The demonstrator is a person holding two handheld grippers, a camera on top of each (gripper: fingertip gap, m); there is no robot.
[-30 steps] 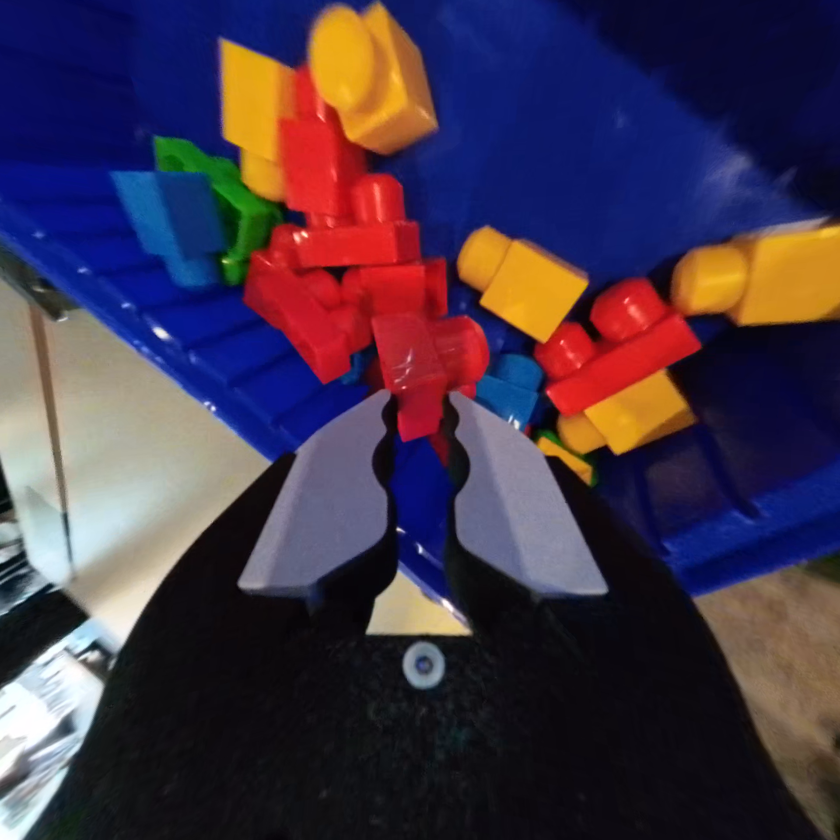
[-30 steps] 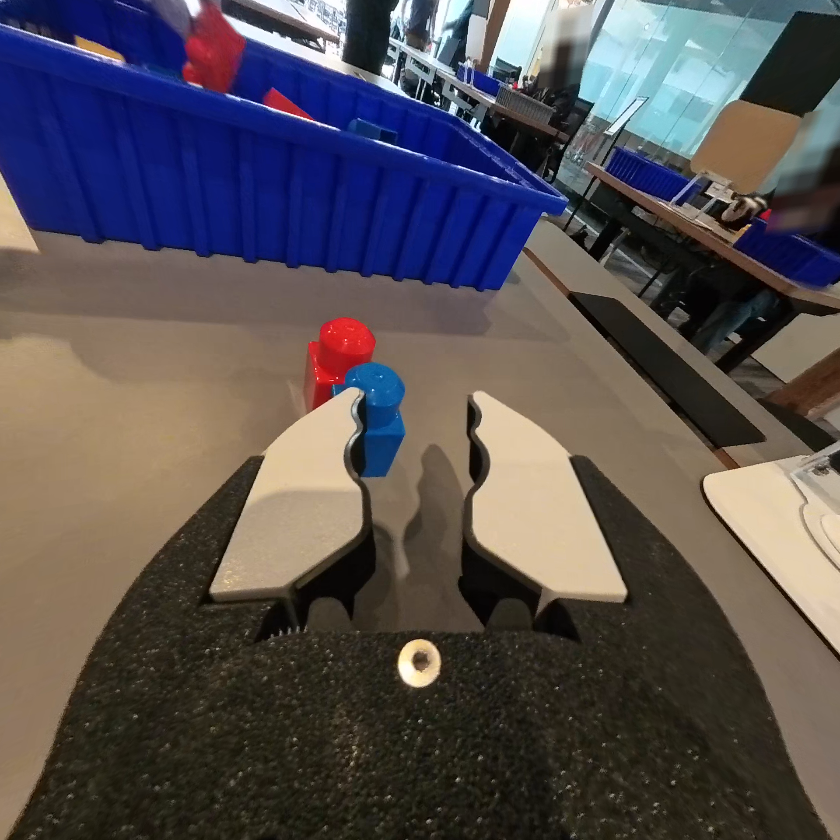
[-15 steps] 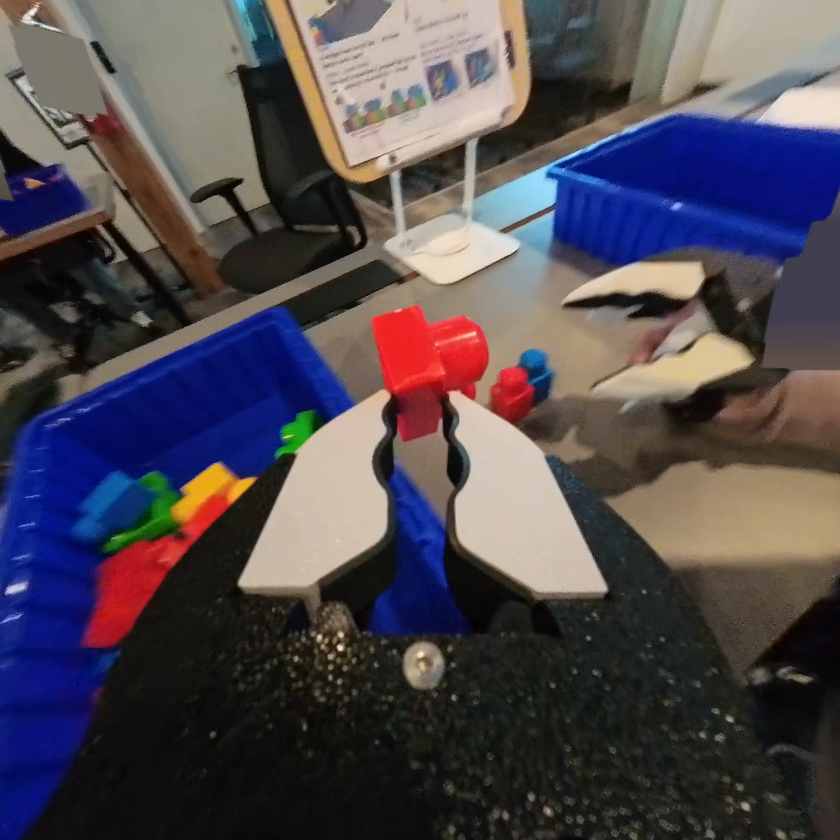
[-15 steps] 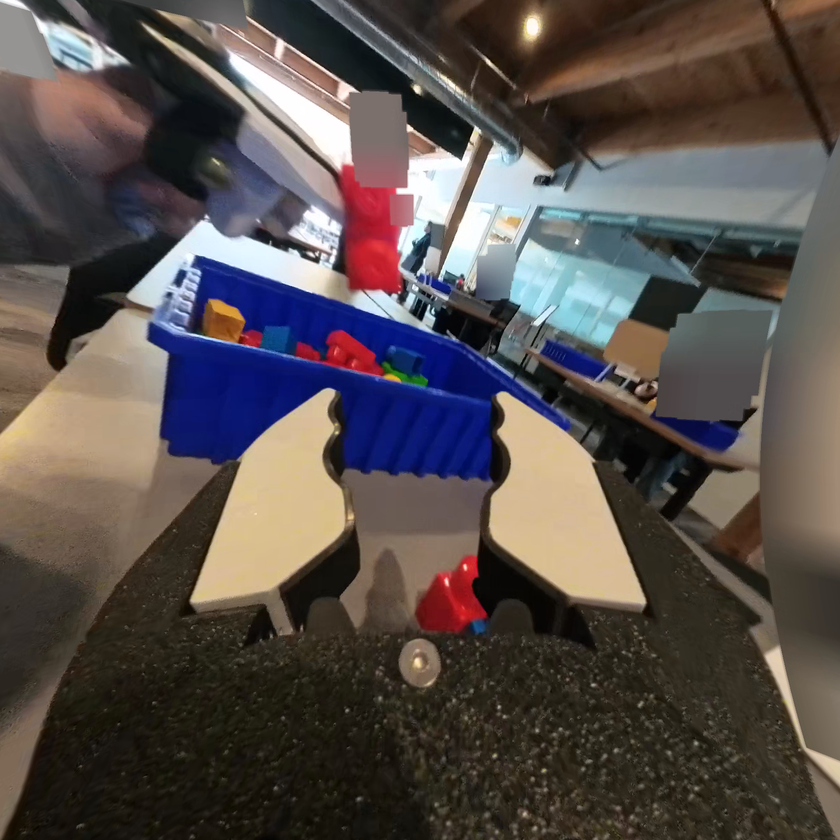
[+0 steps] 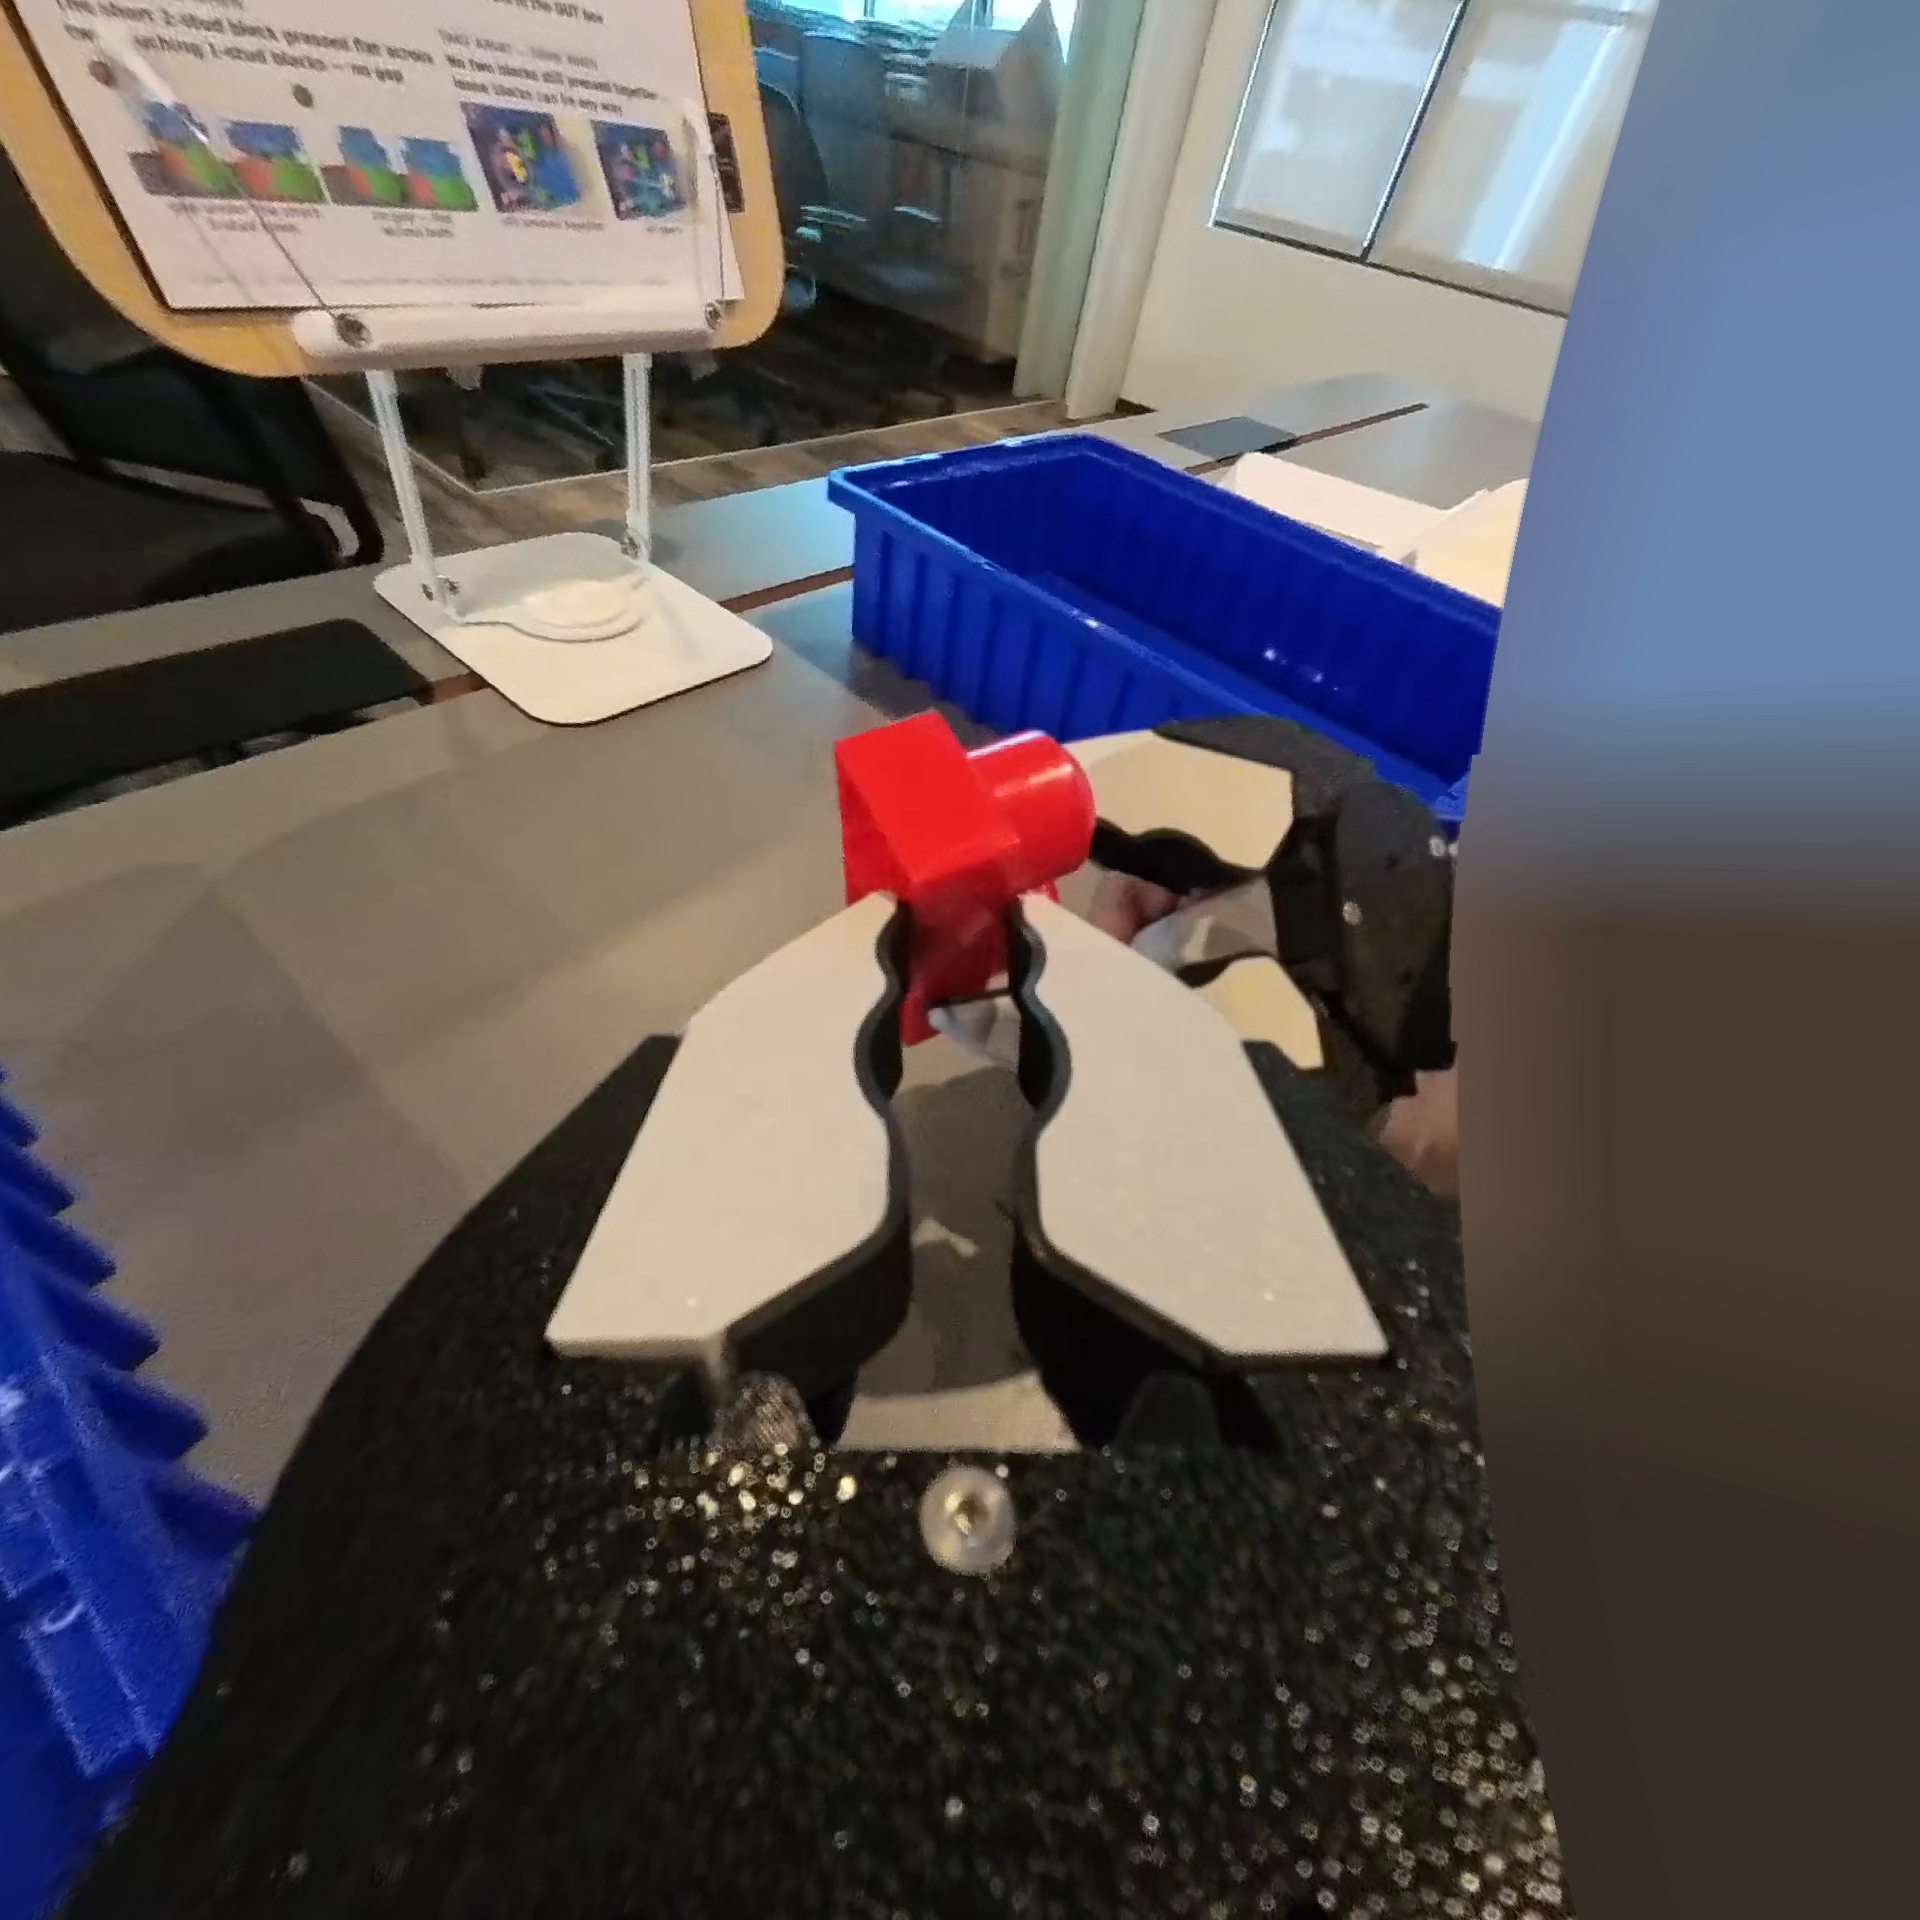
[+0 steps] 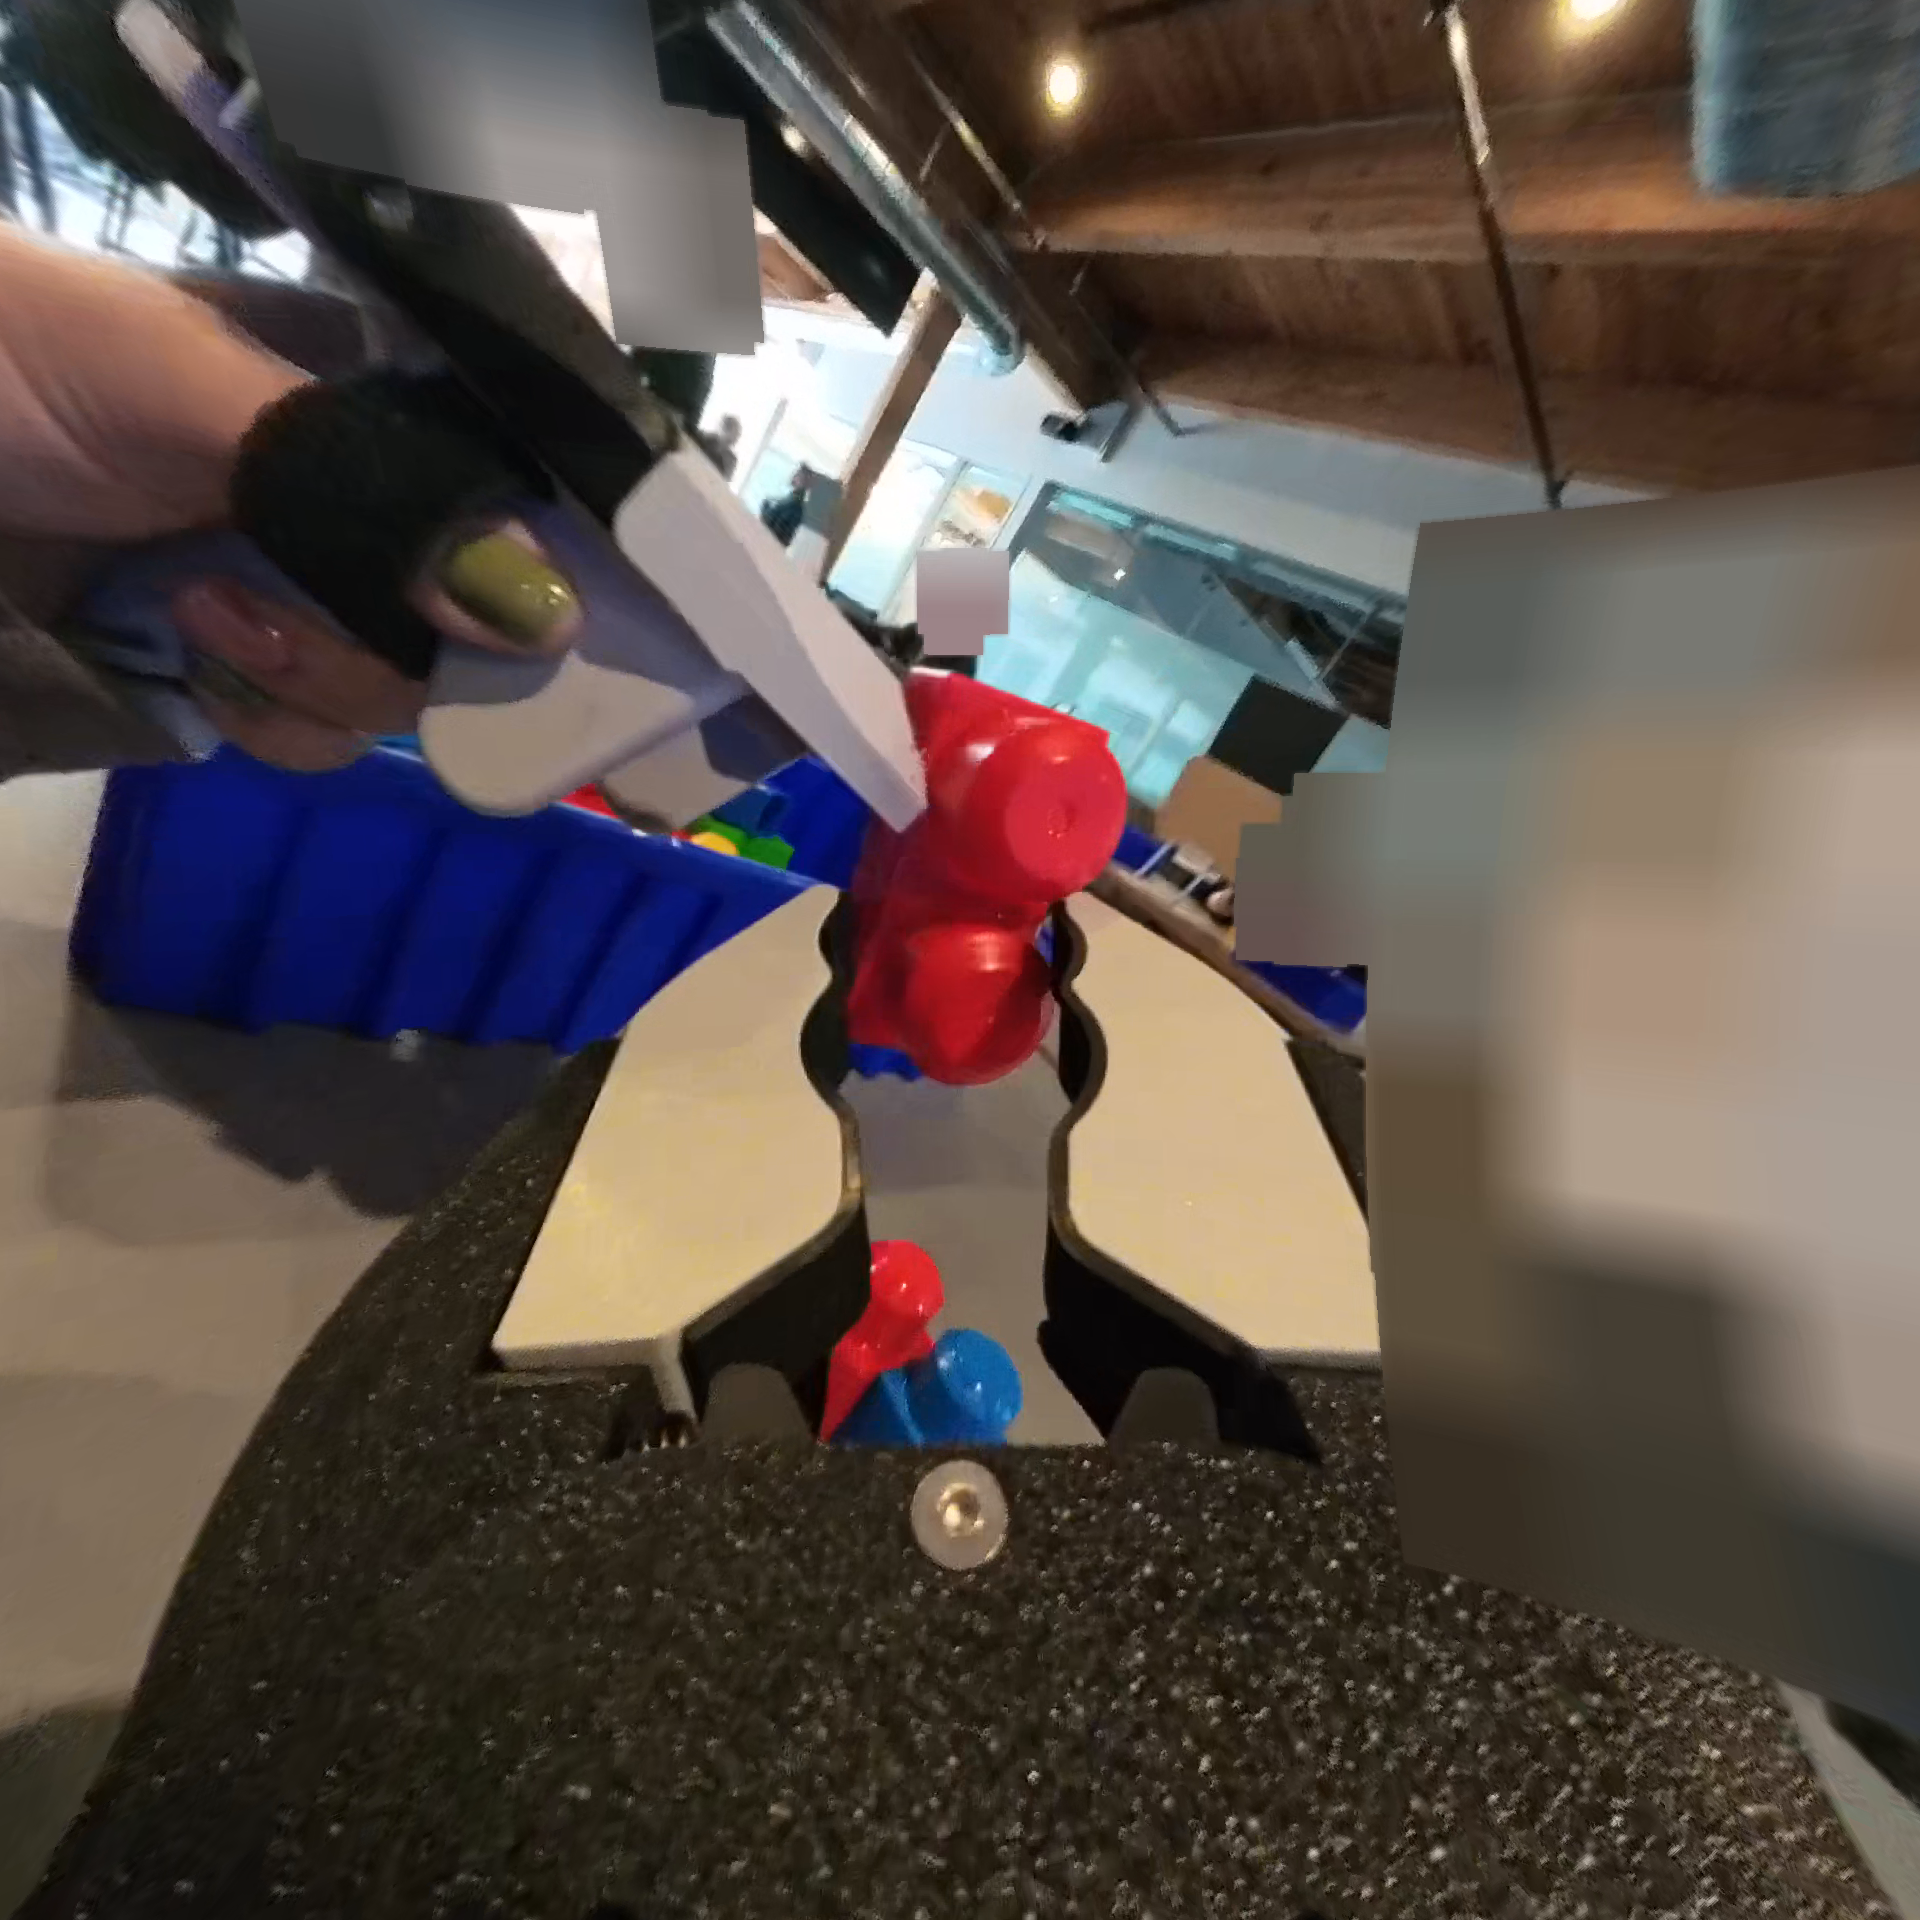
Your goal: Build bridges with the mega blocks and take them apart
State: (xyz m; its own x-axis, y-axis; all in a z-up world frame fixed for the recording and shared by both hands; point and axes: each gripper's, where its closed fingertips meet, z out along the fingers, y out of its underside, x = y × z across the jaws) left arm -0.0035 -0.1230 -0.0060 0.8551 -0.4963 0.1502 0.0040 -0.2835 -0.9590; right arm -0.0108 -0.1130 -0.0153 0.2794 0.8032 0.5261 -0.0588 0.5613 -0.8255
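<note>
My left gripper (image 5: 956,914) is shut on a red two-stud block (image 5: 935,821) and holds it sideways in the air above the grey table (image 5: 364,935). In the right wrist view my right gripper (image 6: 945,935) has its jaws against both sides of the same red block (image 6: 1018,821), at its lower stud. The left gripper's finger (image 6: 790,665) touches the block from the upper left. Below, a red one-stud block (image 6: 894,1309) and a blue one-stud block (image 6: 956,1382) stand side by side on the table. The right gripper's fingers (image 5: 1184,779) show behind the block in the left wrist view.
A blue bin (image 6: 364,914) holding several coloured blocks stands behind the grippers; its ribbed wall (image 5: 62,1351) shows at the left. A second blue bin (image 5: 1143,582) stands at the far right. A sign on a white stand (image 5: 571,613) is at the table's far edge. Only a small space, under 4 cm, lies between the two pairs of fingers.
My left gripper lifted the red block out of the bin and carried it over the table. My right gripper rose from the two small blocks, opened wide, then closed around the red block.
</note>
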